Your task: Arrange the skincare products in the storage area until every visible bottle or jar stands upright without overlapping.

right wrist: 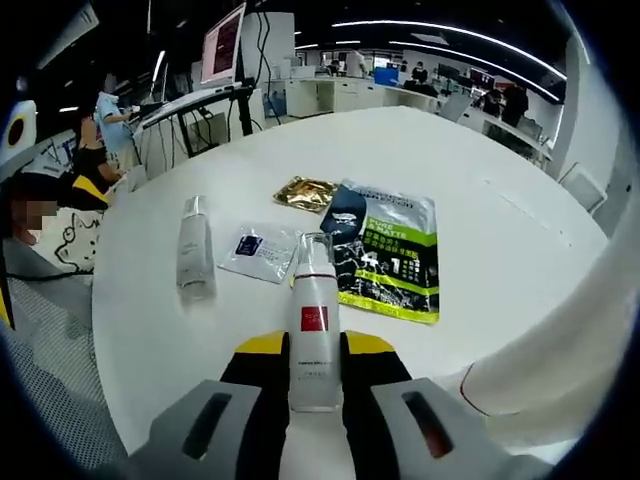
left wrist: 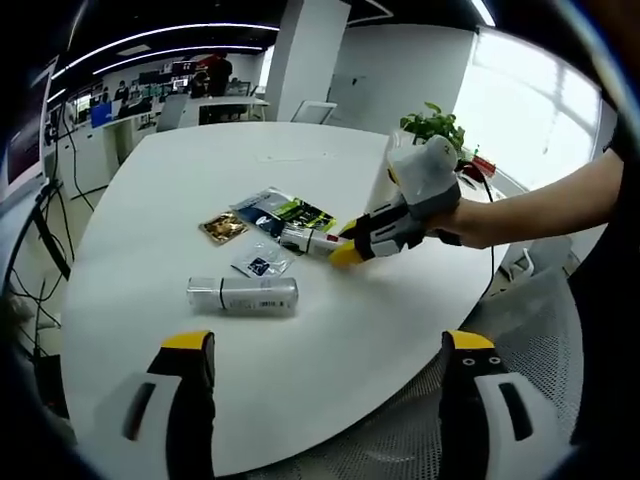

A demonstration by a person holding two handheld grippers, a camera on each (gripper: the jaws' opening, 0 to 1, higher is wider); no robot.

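Observation:
A white bottle with a red label (right wrist: 313, 335) lies lengthwise between my right gripper's (right wrist: 314, 352) yellow-tipped jaws, which are shut on it; its clear cap points away from me. In the left gripper view that same bottle (left wrist: 305, 240) is held just above the white table (left wrist: 400, 320) by the right gripper (left wrist: 345, 252). A second white bottle (left wrist: 243, 294) lies on its side on the table, also seen as the lying bottle (right wrist: 193, 250) to the left. My left gripper (left wrist: 325, 345) is open, hovering near the table's front edge with nothing between its jaws.
Flat sachets lie on the table: a green and black pouch (right wrist: 388, 250), a gold packet (right wrist: 304, 192), a small white sachet (right wrist: 259, 251). A potted plant (left wrist: 433, 125) stands at the table's far right. Desks, monitors and seated people surround the table.

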